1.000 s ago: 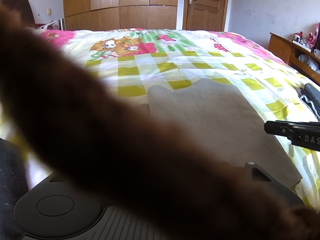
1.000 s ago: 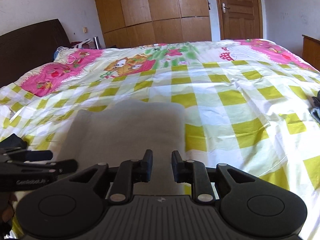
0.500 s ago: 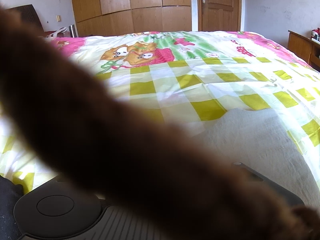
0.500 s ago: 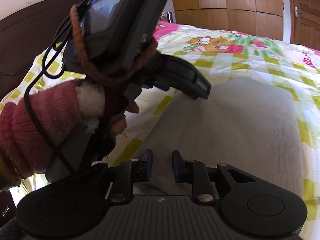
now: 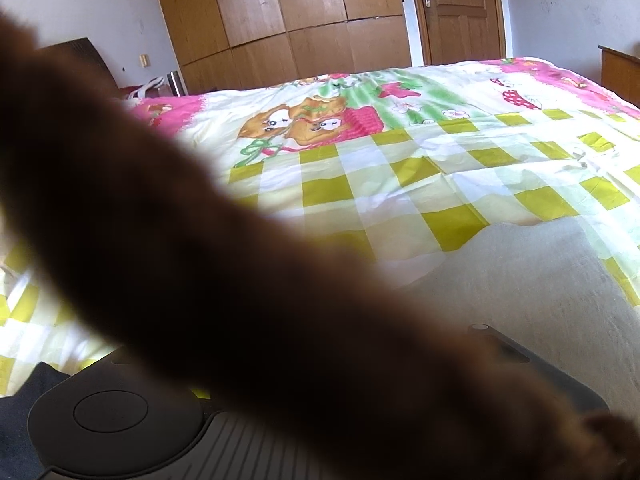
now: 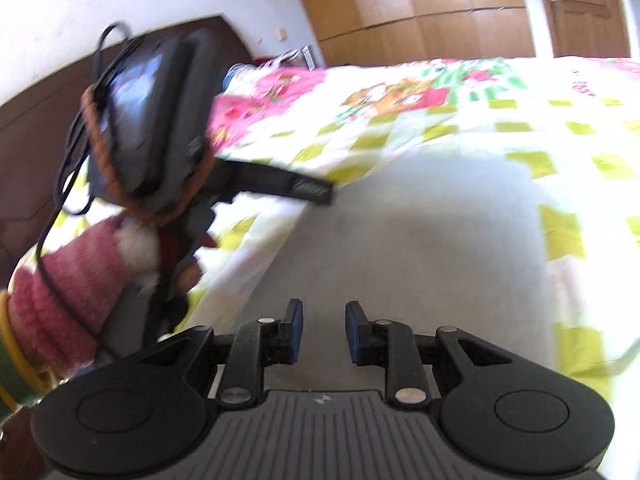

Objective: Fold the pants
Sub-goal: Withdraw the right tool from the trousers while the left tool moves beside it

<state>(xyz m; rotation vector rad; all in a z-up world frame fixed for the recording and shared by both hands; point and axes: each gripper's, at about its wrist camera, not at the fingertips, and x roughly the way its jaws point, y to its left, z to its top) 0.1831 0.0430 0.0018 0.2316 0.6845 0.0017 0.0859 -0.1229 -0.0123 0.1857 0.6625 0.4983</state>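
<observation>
Pants point(image 6: 420, 240) folded, flat on bed point(image 6: 560, 128).
Right gripper point(image 6: 322, 332) jaws spread, empty; left gripper point(image 6: 312, 191) jaws unclear.

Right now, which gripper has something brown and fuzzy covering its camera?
The left gripper: a blurry brown cord crosses its view. The right gripper sees the folded grey pants clearly.

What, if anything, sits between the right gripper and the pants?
Nothing visible. The right gripper is open directly over the grey pants on the bed; the left gripper is off to the side, at their edge.
</observation>
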